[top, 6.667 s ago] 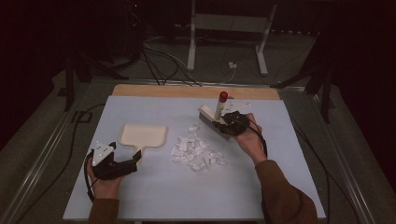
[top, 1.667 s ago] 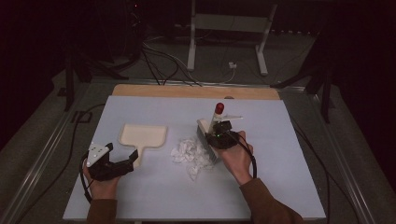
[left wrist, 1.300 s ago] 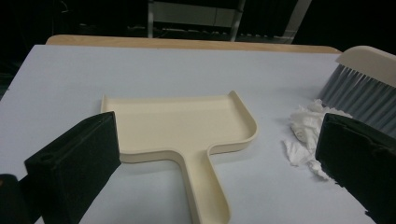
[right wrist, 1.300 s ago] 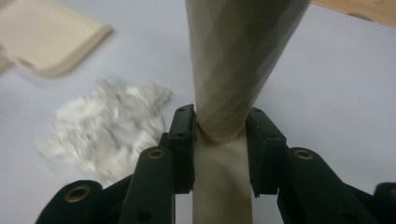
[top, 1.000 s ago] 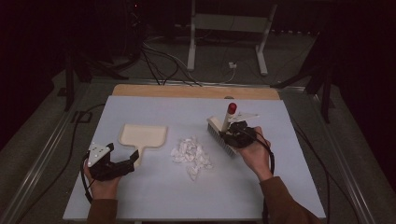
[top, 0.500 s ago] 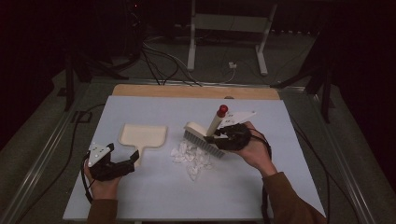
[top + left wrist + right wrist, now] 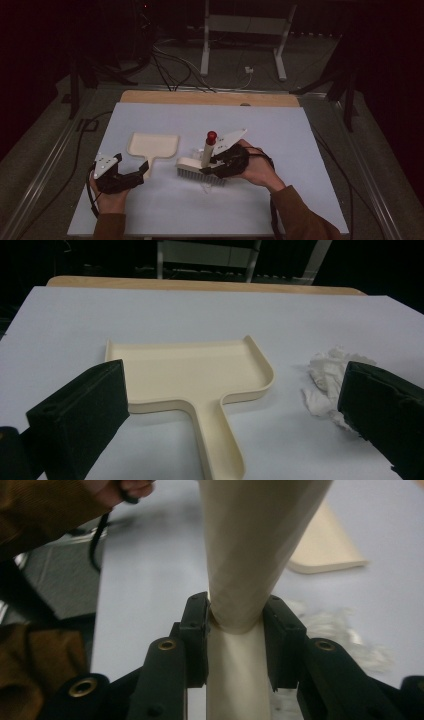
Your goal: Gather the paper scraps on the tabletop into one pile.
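Hand brush [image 7: 200, 167], handle clamped in right gripper [image 7: 220, 162], atop paper scraps [image 7: 327, 377] beside cream dustpan [image 7: 192, 377]; left gripper [image 7: 131, 178] open; risk: unsteadied pan sliding, scraps scattering.

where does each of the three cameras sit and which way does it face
High view: above the person's side, facing forward and down on the table; both forearms, left hand-held gripper, right hand-held gripper.
Left gripper view: on the left hand-held gripper, looking along its open jaws at the dustpan and paper scraps.
Right gripper view: on the right hand-held gripper, jaws shut on the brush handle; a sleeve shows.
Shared: the dustpan appears in all three.
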The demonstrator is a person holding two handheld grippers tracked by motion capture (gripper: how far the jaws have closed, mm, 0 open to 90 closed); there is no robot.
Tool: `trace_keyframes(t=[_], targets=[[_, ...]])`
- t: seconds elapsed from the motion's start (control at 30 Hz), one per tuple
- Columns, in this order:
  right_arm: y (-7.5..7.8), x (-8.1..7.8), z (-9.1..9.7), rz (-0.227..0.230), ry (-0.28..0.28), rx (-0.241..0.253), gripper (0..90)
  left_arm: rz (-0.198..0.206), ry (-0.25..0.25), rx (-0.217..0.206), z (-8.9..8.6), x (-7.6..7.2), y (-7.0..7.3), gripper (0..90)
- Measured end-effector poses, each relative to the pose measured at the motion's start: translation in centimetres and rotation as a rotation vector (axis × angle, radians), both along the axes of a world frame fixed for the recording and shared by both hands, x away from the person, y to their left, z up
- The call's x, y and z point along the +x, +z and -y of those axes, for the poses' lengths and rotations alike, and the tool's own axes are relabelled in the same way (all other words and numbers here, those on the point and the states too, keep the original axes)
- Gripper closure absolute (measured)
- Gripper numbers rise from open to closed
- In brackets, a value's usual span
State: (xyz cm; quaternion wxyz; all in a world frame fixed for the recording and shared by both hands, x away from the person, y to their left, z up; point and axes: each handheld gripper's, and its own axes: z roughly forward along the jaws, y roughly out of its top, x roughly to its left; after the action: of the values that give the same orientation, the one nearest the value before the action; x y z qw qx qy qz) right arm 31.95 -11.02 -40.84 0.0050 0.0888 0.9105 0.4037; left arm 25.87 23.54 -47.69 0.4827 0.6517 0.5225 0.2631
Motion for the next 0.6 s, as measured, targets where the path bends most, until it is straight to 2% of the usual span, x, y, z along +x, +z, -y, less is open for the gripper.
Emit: trace_keyframes(t=[0.1, 0.2, 0.37, 0.6], targets=[[-0.7, -0.3, -0.3, -0.013, 0.056, -0.030, 67.3, -0.001, -0.001, 0.001, 0.0, 0.0, 0.0, 0.6], [-1.4, -0.5, -0.6, -0.007, 0.107, -0.086, 67.3, -0.003, -0.002, 0.004, 0.0, 0.0, 0.0, 0.6], [-2.3, -0.2, -1.1, 0.076, 0.129, -0.139, 67.3, -0.003, -0.001, 0.004, 0.0, 0.0, 0.0, 0.6], [-2.7, 0.3, -1.3, 0.200, 0.108, -0.154, 67.4, -0.001, -0.001, 0.002, 0.0, 0.0, 0.0, 0.6]])
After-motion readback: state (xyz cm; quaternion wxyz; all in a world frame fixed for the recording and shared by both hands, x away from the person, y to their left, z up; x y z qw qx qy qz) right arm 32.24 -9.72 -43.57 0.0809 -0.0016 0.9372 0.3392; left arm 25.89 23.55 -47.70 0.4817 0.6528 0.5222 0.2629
